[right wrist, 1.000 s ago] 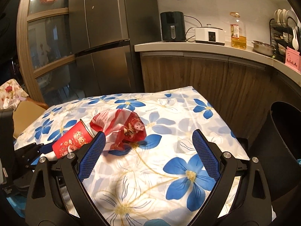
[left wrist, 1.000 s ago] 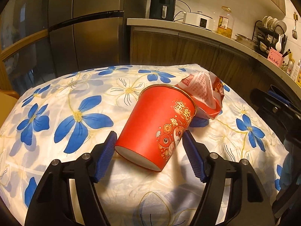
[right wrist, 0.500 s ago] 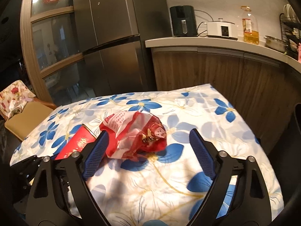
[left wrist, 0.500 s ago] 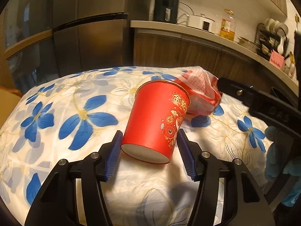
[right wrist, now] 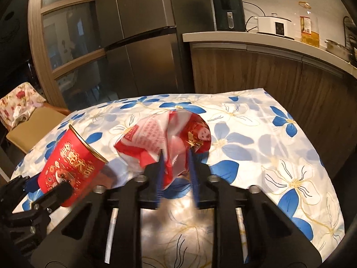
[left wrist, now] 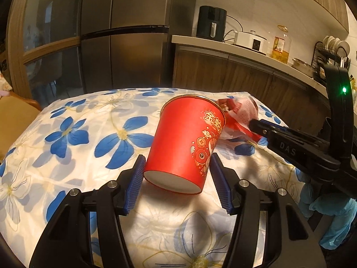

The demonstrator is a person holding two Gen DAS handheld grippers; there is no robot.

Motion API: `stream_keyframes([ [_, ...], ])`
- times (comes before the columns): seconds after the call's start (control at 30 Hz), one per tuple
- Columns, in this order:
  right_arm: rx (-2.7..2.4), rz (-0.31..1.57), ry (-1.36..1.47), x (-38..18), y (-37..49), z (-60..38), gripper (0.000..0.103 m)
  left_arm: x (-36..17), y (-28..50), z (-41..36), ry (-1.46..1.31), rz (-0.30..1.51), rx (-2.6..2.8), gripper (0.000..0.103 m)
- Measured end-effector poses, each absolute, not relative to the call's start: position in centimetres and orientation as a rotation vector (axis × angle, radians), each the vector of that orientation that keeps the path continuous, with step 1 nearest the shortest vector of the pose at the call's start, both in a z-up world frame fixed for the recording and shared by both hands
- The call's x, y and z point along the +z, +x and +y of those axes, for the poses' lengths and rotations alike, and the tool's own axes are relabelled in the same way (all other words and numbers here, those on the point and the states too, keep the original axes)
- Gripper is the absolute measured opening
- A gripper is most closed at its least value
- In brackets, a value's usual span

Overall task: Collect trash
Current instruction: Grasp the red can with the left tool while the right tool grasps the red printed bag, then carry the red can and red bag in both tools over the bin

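A red paper cup (left wrist: 185, 143) with gold print is held tilted between my left gripper's (left wrist: 176, 178) blue pads, its base toward the camera, a little above the flowered tablecloth (left wrist: 78, 138). The cup also shows in the right wrist view (right wrist: 71, 163) at the left. A crumpled red and white wrapper (right wrist: 165, 136) lies on the cloth just right of the cup. My right gripper (right wrist: 176, 176) is shut on the wrapper's near edge. The wrapper shows behind the cup in the left wrist view (left wrist: 238, 116), with the right gripper's (left wrist: 256, 125) fingertip on it.
A wooden chair (right wrist: 29, 127) stands at the table's left. A steel fridge (left wrist: 125, 35) and a kitchen counter (left wrist: 245, 51) with appliances are behind the table. The table's right edge (right wrist: 312, 134) drops off near dark cabinets.
My right gripper has moved in and closed on the wrapper. My left gripper has closed on the cup and tipped it up.
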State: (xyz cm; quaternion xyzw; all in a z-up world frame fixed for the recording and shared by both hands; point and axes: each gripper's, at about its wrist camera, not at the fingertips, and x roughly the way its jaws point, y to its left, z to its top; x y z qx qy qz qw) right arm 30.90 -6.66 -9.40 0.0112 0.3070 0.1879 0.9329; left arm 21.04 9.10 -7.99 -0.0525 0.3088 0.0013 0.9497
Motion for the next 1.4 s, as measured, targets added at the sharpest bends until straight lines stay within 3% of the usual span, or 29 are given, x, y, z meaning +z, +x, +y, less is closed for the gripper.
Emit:
stream_keyframes([
  [0.27,0.38,0.556,0.015,-7.5,27.9,-8.2,0.008,-7.6,20.0,9.1,-0.095,0.619,0.007,0.057],
  [0.73,0.292,0.444,0.078,-3.1,20.8,-16.1,0.008,-4.6,17.8,5.2,-0.05,0.561,-0.026,0.057],
  [1.1,-0.01,0.316,0.15,0.5,16.0,-30.5,0.008,0.4,18.8,-9.6,0.028,0.447,-0.311,0.057],
  [1.4,-0.21,0.318,0.182,0.1,15.1,-40.1,0.008,0.7,21.1,-21.6,0.066,0.432,-0.519,0.057],
])
